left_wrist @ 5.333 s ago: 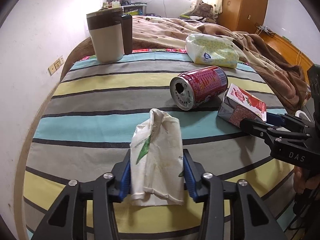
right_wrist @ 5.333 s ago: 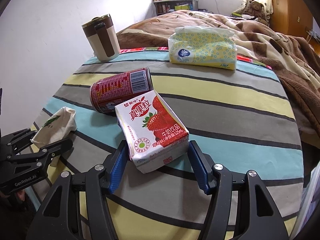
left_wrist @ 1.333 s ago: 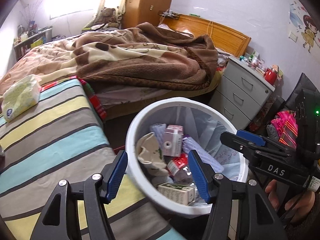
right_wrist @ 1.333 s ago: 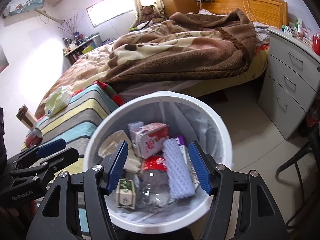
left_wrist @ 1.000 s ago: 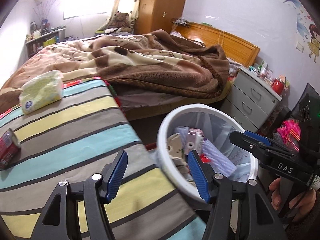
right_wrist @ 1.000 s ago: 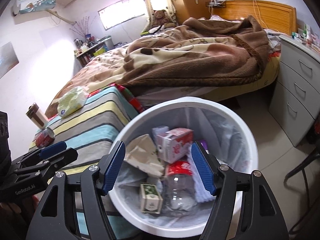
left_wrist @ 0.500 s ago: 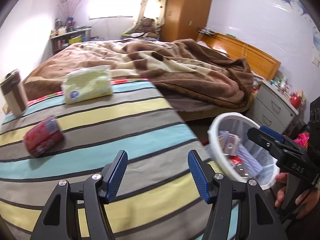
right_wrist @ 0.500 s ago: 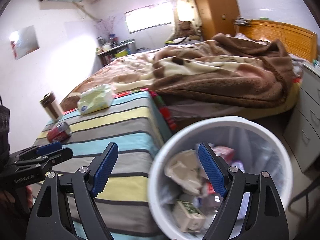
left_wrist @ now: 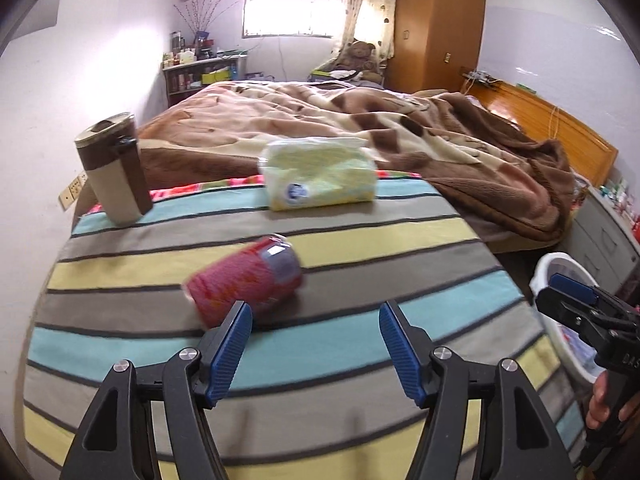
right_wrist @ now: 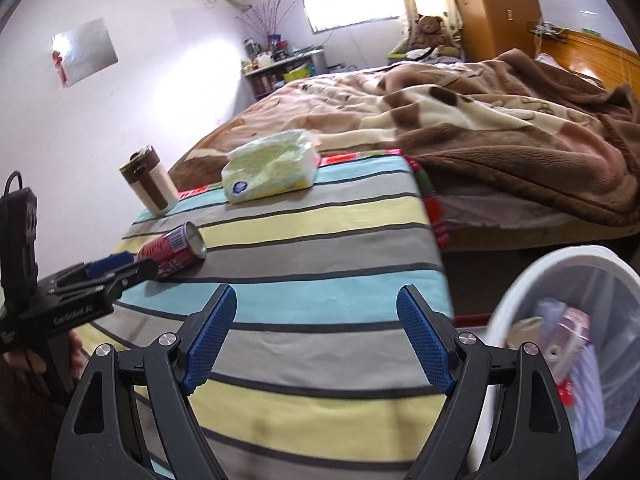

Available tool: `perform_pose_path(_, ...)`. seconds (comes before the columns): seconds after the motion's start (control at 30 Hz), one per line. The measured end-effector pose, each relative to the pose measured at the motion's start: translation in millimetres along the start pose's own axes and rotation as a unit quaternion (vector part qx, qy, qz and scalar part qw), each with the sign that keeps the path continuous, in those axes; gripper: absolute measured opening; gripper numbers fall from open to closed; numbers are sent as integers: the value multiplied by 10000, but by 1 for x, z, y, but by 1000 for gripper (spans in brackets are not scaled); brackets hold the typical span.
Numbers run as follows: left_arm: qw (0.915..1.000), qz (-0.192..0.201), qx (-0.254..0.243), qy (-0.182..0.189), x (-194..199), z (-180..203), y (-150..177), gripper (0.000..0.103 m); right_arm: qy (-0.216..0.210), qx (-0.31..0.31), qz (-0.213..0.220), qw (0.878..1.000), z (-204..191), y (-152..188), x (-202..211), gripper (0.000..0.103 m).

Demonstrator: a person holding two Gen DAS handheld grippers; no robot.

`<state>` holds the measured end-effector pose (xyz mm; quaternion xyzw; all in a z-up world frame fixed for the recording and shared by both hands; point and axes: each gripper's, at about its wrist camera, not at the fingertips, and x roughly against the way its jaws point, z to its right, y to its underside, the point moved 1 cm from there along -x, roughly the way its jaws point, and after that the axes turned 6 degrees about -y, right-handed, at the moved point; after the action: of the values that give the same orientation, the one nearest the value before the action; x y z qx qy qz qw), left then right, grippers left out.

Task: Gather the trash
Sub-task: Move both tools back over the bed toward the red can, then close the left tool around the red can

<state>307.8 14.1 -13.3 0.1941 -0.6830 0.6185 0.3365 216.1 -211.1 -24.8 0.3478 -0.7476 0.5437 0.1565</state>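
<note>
A red drink can (left_wrist: 246, 282) lies on its side on the striped cloth (left_wrist: 360, 344); it also shows in the right wrist view (right_wrist: 176, 250). My left gripper (left_wrist: 314, 340) is open and empty, just in front of the can and slightly to its right. My right gripper (right_wrist: 316, 340) is open and empty over the cloth's near right part. A white trash bin (right_wrist: 560, 344) with a liner holds cartons and wrappers at the lower right; its rim also shows in the left wrist view (left_wrist: 556, 264).
A brown and beige lidded mug (left_wrist: 114, 176) stands at the far left of the cloth. A yellow tissue pack (left_wrist: 318, 180) lies at the far middle. Behind is a bed with a brown blanket (left_wrist: 440, 136). A grey drawer unit (left_wrist: 604, 232) stands at the right.
Both grippers have swung left from over the bin back to the striped cloth. The carton and crumpled paper they held earlier now lie in the bin. The can is now close before my left gripper.
</note>
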Motion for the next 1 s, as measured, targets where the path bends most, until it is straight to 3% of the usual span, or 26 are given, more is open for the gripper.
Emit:
perform_pose_path(0.17,9995,-40,-193,-236,-17,-22,-9,66,-25,87,-81,9999,-9,-4,-14,84)
perform_pose_path(0.6,9962,-435,-753,-51,-62,-28,-21,68,224,152,-443,9987,-17,-8,-42,84)
perform_pose_path(1.0,9964,-610,-539,235,-82,-21,-26,68,257,128,-503,9983,-19,-7,-44,84)
